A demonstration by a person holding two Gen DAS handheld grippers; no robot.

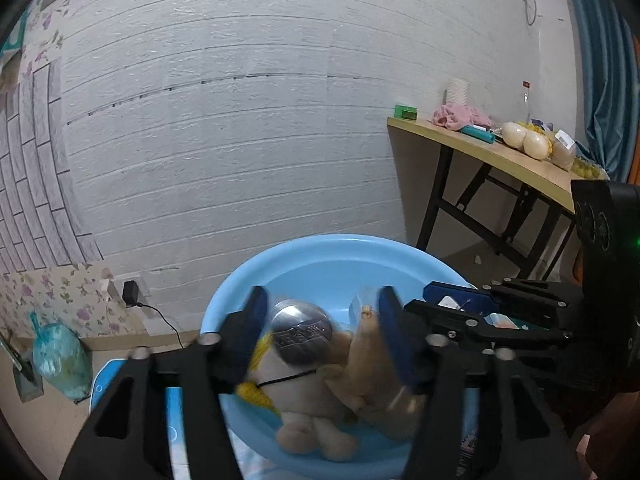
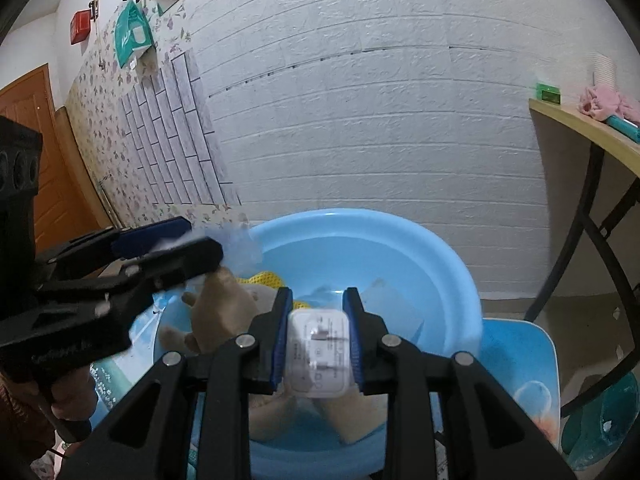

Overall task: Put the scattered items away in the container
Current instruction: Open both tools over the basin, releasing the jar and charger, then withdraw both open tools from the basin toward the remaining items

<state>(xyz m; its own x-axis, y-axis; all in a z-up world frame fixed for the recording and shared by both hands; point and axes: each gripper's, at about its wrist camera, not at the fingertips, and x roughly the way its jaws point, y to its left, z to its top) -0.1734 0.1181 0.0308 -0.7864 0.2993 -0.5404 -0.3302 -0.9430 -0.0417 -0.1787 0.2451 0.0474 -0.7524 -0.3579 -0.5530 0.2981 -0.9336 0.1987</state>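
While the right gripper (image 2: 317,350) hangs over the near half of the blue basin (image 2: 460,276), its two blue-padded jaws are closed to a narrow gap on a white plug adapter (image 2: 319,354), gripped by its flat sides so the prong face points up at the camera — a hold that looks meant for carrying it over the rim and letting it fall straight in. Small grey print covers that face, but it is too fine to read.

Seen from its own camera, the left gripper (image 1: 320,332) is wide open with nothing between its pads; the blur on them suggests motion. Below it, inside the basin, lies a tan plush toy (image 1: 320,408) running from about 6 to 3 o'clock, a yellow mesh piece (image 1: 256,394) at 8 o'clock, and a round silver lid (image 1: 301,338) near the centre. Raised characters are stamped on the lid, though I cannot make them out. A pale blue box (image 1: 362,304) leans against the basin wall at 1 o'clock.

Most of what is visible already sits in the basin, so the tidying looks well along — the adapter seems the piece in hand. Its smooth hard shell could slip if the jaws ease unevenly.
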